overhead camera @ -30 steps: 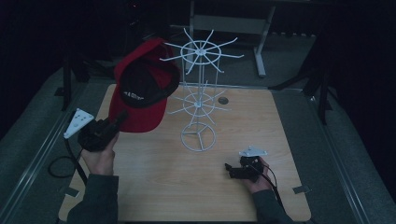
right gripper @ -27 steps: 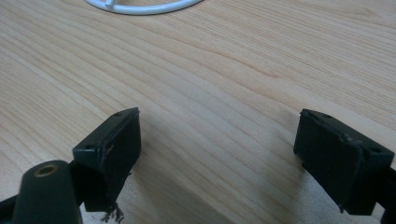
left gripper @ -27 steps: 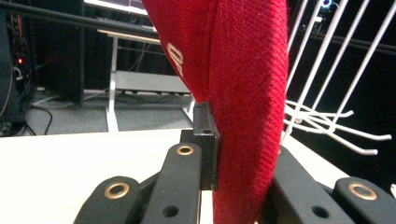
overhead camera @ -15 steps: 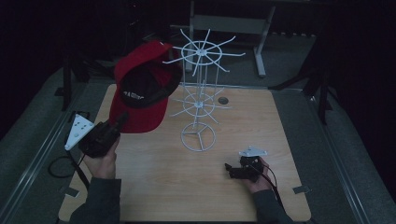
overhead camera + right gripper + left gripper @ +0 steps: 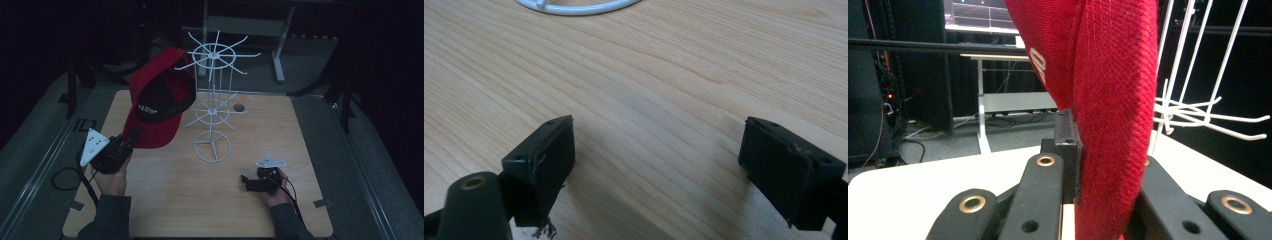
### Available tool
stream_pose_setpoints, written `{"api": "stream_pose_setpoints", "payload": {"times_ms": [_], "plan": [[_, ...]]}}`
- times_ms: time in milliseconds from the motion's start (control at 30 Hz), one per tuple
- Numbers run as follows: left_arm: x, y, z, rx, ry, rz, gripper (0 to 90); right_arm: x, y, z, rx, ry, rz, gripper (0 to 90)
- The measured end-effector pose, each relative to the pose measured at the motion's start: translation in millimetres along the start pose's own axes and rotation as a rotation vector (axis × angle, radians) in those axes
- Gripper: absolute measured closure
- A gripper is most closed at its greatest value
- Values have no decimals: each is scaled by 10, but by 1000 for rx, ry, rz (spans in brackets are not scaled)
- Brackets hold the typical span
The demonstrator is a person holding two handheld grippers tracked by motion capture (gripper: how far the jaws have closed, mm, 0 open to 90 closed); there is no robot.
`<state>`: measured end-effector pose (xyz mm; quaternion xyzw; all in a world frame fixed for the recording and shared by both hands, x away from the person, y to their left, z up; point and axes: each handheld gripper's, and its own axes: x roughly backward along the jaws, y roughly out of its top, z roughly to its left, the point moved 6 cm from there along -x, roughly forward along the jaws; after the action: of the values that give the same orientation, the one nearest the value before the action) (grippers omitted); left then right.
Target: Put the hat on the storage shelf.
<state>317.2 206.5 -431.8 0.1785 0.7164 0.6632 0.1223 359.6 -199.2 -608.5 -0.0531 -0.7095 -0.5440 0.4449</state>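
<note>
A red cap (image 5: 157,100) with a black inside is held up over the table's left side, its crown close to the upper ring of the white wire rack (image 5: 214,100). My left gripper (image 5: 131,136) is shut on the cap's brim (image 5: 1113,125), which stands edge-on between its jaws. The rack's wire arms (image 5: 1208,112) show just right of the cap in the left gripper view. My right gripper (image 5: 246,179) rests low at the table's front right, jaws wide apart with nothing between them. Its fingertips (image 5: 544,160) hover over bare wood, the rack's round base (image 5: 579,6) beyond.
The wooden table (image 5: 165,200) sits on grey flooring. A small round hole (image 5: 239,107) lies behind the rack. A white desk frame (image 5: 250,25) stands in the dark background. A cable (image 5: 62,177) loops off the table's left edge.
My left gripper has carried the cap slightly right and upward toward the rack's upper ring. The right gripper has stayed put.
</note>
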Motion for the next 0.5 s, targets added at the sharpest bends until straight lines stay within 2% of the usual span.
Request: {"api": "stream_pose_setpoints", "payload": {"times_ms": [133, 233, 433, 467, 500], "plan": [[16, -23, 10, -3, -6, 0, 821, 0, -1, 1, -1, 0, 1, 147], [26, -30, 11, 4, -27, 2, 727, 0, 0, 1, -1, 0, 1, 147], [10, -29, 22, 12, -28, 15, 581, 0, -1, 1, -1, 1, 1, 147], [6, -30, 26, 18, -27, 20, 581, 0, -1, 1, -1, 1, 1, 147], [3, -33, 33, 24, -24, 24, 524, 1, -1, 1, -1, 1, 1, 147]]}}
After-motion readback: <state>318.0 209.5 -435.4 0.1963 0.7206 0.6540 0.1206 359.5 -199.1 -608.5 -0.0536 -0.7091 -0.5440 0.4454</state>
